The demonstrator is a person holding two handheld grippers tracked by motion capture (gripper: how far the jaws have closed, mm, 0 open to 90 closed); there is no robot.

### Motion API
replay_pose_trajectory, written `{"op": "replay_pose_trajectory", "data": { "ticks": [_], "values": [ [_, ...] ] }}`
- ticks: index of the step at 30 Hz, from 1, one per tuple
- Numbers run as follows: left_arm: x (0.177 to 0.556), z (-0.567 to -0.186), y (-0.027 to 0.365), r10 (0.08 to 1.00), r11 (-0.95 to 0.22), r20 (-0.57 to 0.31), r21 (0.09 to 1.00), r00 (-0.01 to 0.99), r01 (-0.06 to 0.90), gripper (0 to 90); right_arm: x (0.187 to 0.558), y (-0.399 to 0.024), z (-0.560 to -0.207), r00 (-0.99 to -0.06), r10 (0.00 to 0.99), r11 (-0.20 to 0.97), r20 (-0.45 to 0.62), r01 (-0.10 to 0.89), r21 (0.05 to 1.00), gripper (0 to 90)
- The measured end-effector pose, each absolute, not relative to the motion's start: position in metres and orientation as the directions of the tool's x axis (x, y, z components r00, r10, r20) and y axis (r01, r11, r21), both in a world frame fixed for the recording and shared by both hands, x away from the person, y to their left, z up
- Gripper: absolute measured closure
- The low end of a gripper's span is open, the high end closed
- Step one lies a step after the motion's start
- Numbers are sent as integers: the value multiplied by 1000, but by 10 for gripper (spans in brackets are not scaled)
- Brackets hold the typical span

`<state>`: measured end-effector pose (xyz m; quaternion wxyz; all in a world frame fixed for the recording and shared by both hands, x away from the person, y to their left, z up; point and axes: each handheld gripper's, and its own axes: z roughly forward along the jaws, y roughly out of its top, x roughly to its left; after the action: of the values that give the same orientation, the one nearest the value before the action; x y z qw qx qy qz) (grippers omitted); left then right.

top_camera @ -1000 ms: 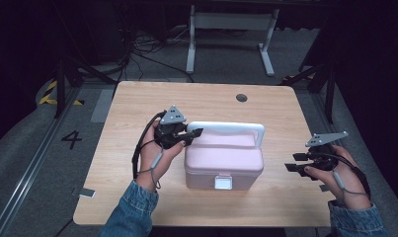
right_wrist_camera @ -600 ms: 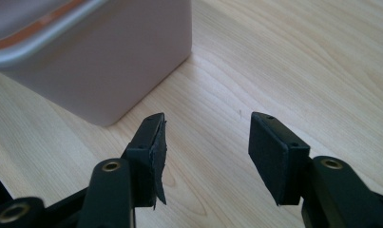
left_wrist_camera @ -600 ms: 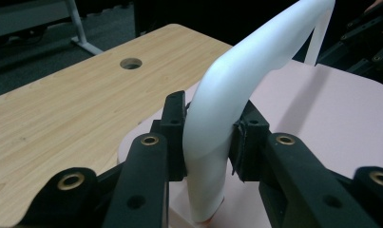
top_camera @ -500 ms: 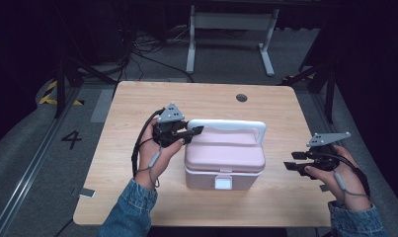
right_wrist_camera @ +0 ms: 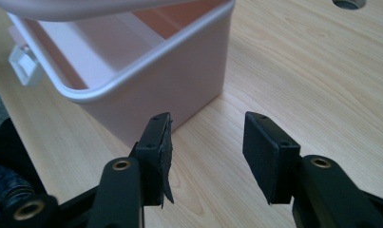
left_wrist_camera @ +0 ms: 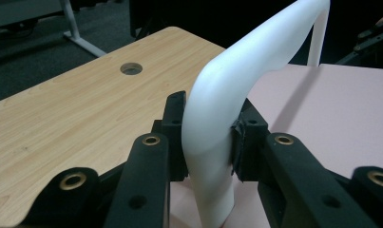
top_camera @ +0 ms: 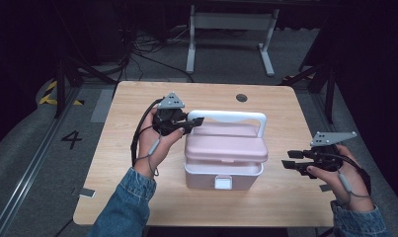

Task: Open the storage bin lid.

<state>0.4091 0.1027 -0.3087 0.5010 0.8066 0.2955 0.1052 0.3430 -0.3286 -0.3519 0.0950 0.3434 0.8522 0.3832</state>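
At mid-desk point(top_camera: 137, 197) sits the pink box point(top_camera: 223, 168), lid ajar. Left gripper point(top_camera: 192, 122) fingers clench its white handle point(top_camera: 226, 116); lifting should stay slow and straight. Right gripper point(top_camera: 291, 165), fingers parted and just narrowing on nothing, could steady the base.

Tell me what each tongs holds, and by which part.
The left tongs clamp the pink box's white handle at its left bend. The right tongs hold nothing; they have just been closing.
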Motion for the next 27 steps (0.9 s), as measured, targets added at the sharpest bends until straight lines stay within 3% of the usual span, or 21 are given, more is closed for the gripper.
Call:
{"op": "replay_pose_trajectory", "data": {
  "ticks": [12, 20, 27],
  "values": [
    [421, -303, 104, 583, -308, -175, 856, 793, 415, 722, 341, -317, -339, -791, 602, 455, 110, 453, 767, 564],
    [429, -301, 105, 589, -292, -206, 847, 781, 444, 718, 343, -306, -334, -818, 561, 419, 125, 410, 810, 693],
    [433, -298, 103, 596, -294, -208, 843, 776, 451, 714, 351, -290, -343, -857, 491, 414, 154, 385, 825, 900]
  ]
}}
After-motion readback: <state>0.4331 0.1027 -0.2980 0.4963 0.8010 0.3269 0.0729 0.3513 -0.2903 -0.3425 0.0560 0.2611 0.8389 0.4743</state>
